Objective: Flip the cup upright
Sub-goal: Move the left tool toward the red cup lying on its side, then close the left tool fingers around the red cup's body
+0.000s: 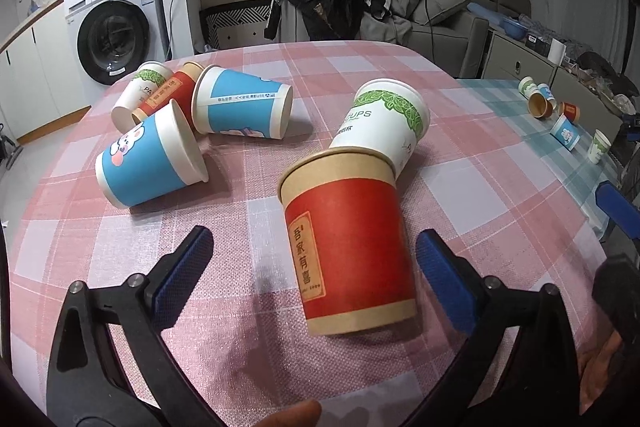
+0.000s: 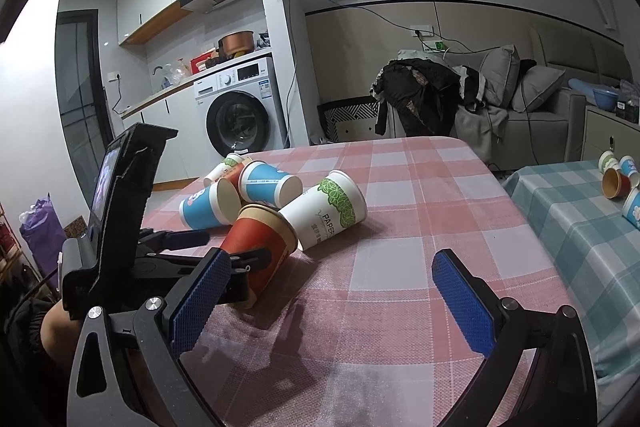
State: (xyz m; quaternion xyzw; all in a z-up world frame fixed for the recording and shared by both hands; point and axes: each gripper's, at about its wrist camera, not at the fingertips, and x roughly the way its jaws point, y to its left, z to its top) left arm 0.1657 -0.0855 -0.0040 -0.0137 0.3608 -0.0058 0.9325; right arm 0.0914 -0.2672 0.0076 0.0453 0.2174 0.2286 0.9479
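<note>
The red cup lies on its side on the pink checked worktop, between the blue pads of my left hand-held gripper, which is spread wide and grips nothing. Its kraft-brown rim points away from me and touches the white cup behind it. A tan label down its side carries vertical Chinese characters that I cannot make out for certain. The white cup, also on its side, has a green leaf band and the letters "PAPER" in the right wrist view, "CUPS" in the left.

My right hand-held gripper hangs open over bare cloth to the right of the red cup, holding nothing.

Further back lie two blue cups: one with a cartoon rabbit, one printed "REUSE". Behind them are another white cup and another red one, all tipped over.

Beyond stands a washing machine.
</note>
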